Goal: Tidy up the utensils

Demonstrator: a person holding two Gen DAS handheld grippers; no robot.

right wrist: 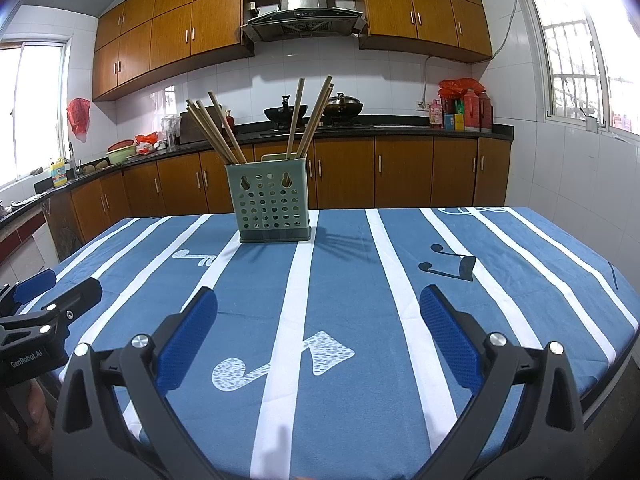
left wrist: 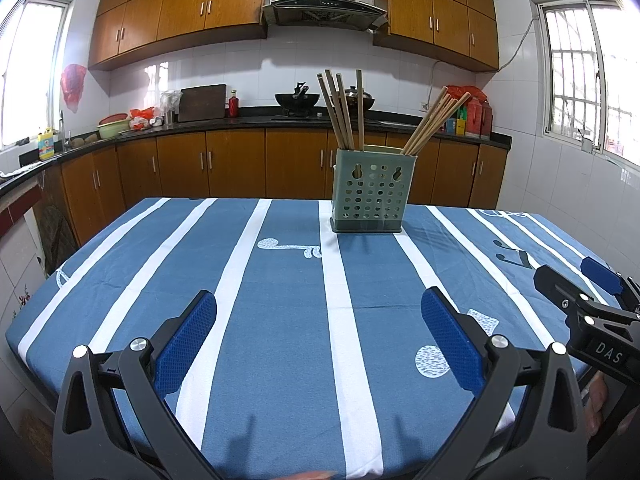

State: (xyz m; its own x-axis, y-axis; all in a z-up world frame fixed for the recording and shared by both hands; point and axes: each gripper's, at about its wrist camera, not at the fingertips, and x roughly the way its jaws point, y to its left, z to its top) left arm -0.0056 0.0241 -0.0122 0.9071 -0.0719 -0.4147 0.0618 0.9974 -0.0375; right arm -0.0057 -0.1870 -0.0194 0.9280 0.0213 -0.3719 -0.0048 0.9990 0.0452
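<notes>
Left wrist view: left tool (left wrist: 319, 316) hanging low over the near edge of the bench (left wrist: 280, 320), blue pads spread wide, nothing between them. Right tool (left wrist: 592, 280) visible at the right margin of that view, just above the striped cloth, likewise holding nothing.

Right wrist view: right tool (right wrist: 319, 316) also spread wide and empty, aimed at the middle of the bench (right wrist: 360, 320). Left tool (right wrist: 44, 292) poking in at the left edge, apart from the holder.

Green holder (left wrist: 370, 190) standing upright toward the far side of the bench, perforated wall facing the cameras. Chopsticks (left wrist: 340, 114) all inside it: one bunch leaning left in the left part, another bunch (left wrist: 434, 122) fanned out to the right in the right part. Same holder (right wrist: 269, 200) in the right wrist view, with the same two bunches (right wrist: 214, 132) showing. Exact count hard to make out; whether an inner divider separates the bunches cannot be told.

No loose utensils seen anywhere on the cloth in either view. Judging from that: gathering looks done or close to done, with every visible chopstick already stowed. Possibly left: tidying the splayed bunches so they stand straighter, or nothing at all. Both tools well back from the holder, which fits either a finished job or a pause ahead of a last adjustment.
</notes>
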